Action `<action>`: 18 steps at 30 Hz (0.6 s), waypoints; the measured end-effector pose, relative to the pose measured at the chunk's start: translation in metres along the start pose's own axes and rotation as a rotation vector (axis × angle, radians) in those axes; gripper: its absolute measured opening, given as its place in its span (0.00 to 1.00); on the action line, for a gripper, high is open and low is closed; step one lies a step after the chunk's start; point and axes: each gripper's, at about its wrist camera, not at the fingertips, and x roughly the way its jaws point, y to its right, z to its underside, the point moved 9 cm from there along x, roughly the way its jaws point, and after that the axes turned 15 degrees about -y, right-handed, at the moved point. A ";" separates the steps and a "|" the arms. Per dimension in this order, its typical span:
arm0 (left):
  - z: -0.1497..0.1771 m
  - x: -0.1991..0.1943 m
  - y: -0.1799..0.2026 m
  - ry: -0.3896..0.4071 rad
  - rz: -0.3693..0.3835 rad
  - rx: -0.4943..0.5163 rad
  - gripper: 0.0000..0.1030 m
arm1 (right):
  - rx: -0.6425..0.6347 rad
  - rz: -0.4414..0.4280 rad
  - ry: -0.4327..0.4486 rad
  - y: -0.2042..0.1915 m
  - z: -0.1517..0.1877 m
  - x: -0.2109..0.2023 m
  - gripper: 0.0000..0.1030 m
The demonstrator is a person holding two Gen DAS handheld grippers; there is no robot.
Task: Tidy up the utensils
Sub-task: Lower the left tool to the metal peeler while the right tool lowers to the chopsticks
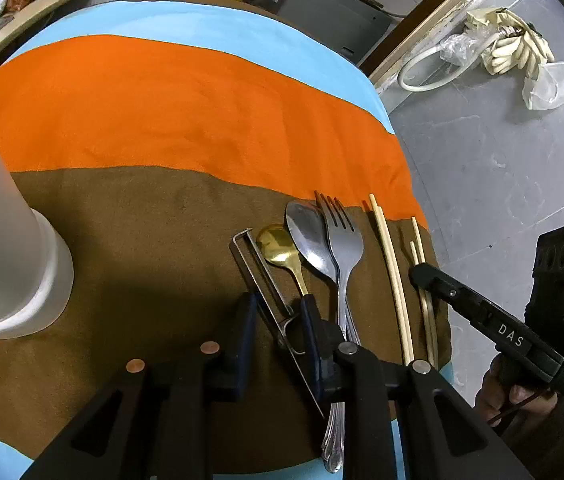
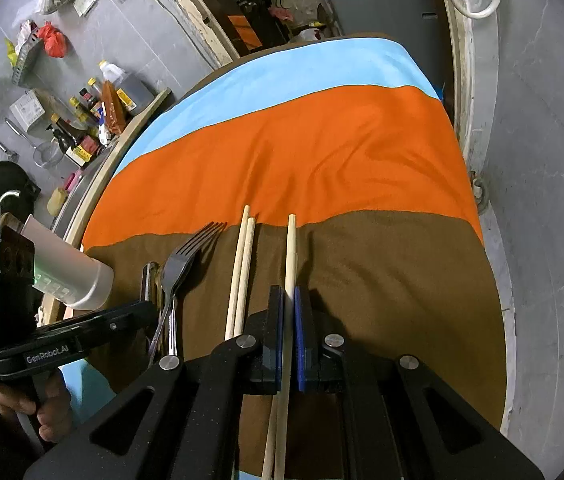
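Note:
On the brown band of the striped cloth lie a wire-frame peeler [image 1: 260, 280], a gold spoon [image 1: 282, 250], a steel spoon [image 1: 307, 236], a fork [image 1: 341, 240] and two pairs of wooden chopsticks [image 1: 391, 268]. My left gripper [image 1: 278, 312] is open, its fingers either side of the peeler's handle and the gold spoon's stem. My right gripper [image 2: 289, 300] is shut on the right-hand chopsticks [image 2: 291, 248], low on the cloth. The other chopstick pair [image 2: 242, 264] and the fork [image 2: 186, 256] lie to its left.
A tall white frosted container [image 1: 6, 220] stands on the cloth at the left. The table's right edge drops to a grey floor [image 1: 501, 160] with a hose and gloves. A shelf of bottles [image 2: 90, 120] runs along the table's left side.

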 end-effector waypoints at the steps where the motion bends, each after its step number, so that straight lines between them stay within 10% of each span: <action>1: 0.000 0.000 -0.001 0.000 0.008 -0.005 0.20 | 0.002 -0.003 -0.001 0.000 0.001 0.000 0.05; 18: 0.002 0.003 -0.001 -0.030 0.026 0.000 0.20 | -0.007 0.015 -0.015 -0.004 0.012 0.001 0.05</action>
